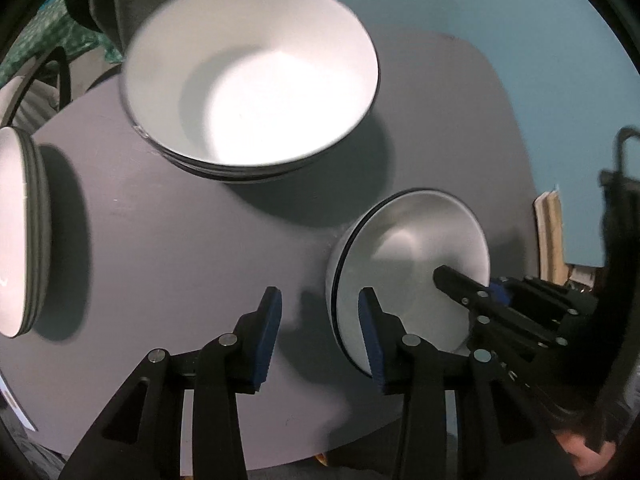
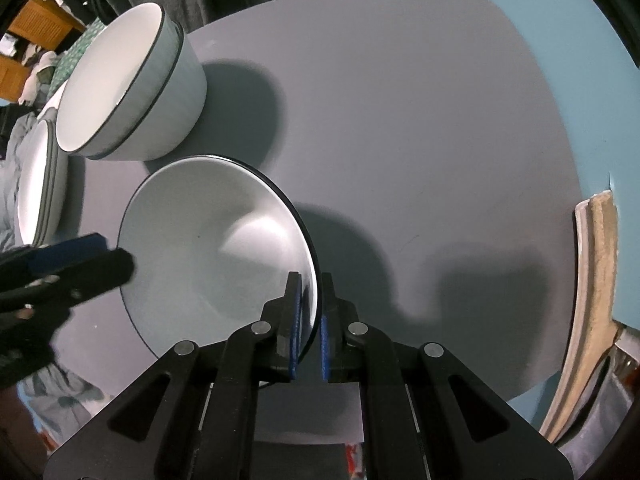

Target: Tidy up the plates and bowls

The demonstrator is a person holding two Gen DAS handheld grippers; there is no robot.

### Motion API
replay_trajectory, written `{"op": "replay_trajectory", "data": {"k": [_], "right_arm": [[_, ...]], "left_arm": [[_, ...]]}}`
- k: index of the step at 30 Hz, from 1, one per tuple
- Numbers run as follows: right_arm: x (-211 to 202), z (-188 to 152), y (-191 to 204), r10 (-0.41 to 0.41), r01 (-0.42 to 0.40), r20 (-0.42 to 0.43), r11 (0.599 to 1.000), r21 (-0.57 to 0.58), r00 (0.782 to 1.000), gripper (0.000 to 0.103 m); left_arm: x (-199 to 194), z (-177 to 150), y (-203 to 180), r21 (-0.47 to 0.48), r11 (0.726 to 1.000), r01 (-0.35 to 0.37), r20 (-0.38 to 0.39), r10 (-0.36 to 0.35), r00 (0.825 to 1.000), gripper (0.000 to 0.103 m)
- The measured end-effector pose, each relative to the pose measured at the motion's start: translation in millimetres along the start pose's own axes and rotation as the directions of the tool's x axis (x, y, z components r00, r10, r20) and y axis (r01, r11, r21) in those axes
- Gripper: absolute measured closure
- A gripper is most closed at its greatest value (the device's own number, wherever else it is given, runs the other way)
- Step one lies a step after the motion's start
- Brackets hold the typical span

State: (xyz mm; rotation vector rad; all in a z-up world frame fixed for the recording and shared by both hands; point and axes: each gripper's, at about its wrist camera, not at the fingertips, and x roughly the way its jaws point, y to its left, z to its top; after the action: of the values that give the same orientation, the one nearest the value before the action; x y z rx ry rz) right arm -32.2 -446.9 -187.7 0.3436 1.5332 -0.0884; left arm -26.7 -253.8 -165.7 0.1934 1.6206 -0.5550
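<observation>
— Looking across the gray desk (image 1: 168, 240) from the left edge, what comes first?

— Starting at the far left, a stack of white plates (image 1: 20, 232) with dark rims sits near the desk's edge. Next, toward the back, comes a stack of white bowls (image 1: 252, 84), nested one in another, upright, with a dark line round each rim. The plates and the bowls stand apart, with bare desk between them.

— And the left gripper (image 1: 320, 332)?

— Its fingers (image 1: 268, 332) are spread, released, with only bare desk between the blue pads. The right-hand pad stands just beside the rim of a single white plate (image 1: 412, 272); I cannot tell whether it touches.

— Where does that plate lie?

— To the right of the bowls, close to the near edge of the desk. It looks tilted, its rim raised on the side of the right gripper (image 2: 310, 312).

— So the right gripper has it?

— Yes. Its fingers (image 2: 294, 320) are clenched on the plate's dark rim, one blue pad on the inner face and one on the outside. From that camera the other gripper's black finger tip shows at the plate's far left rim.

— Anything further right?

— Bare gray desk, then a blue wall (image 2: 580, 60) behind it, and something pale and padded (image 2: 596, 280) beyond the desk's right edge; I cannot tell what it is.
</observation>
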Motion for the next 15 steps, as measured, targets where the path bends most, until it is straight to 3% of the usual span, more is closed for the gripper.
{"op": "replay_trajectory", "data": {"k": [10, 15], "right_arm": [[3, 8, -2, -0.009, 0.009, 0.001, 1.000, -0.001, 1.000, 0.098], [7, 0, 0, 0.000, 0.000, 0.003, 1.000, 0.000, 1.000, 0.094]], "left_arm": [[28, 10, -15, 0.021, 1.000, -0.007, -0.028, 0.008, 1.000, 0.063], [38, 13, -19, 0.013, 1.000, -0.001, -0.046, 0.002, 0.999, 0.079]]}}
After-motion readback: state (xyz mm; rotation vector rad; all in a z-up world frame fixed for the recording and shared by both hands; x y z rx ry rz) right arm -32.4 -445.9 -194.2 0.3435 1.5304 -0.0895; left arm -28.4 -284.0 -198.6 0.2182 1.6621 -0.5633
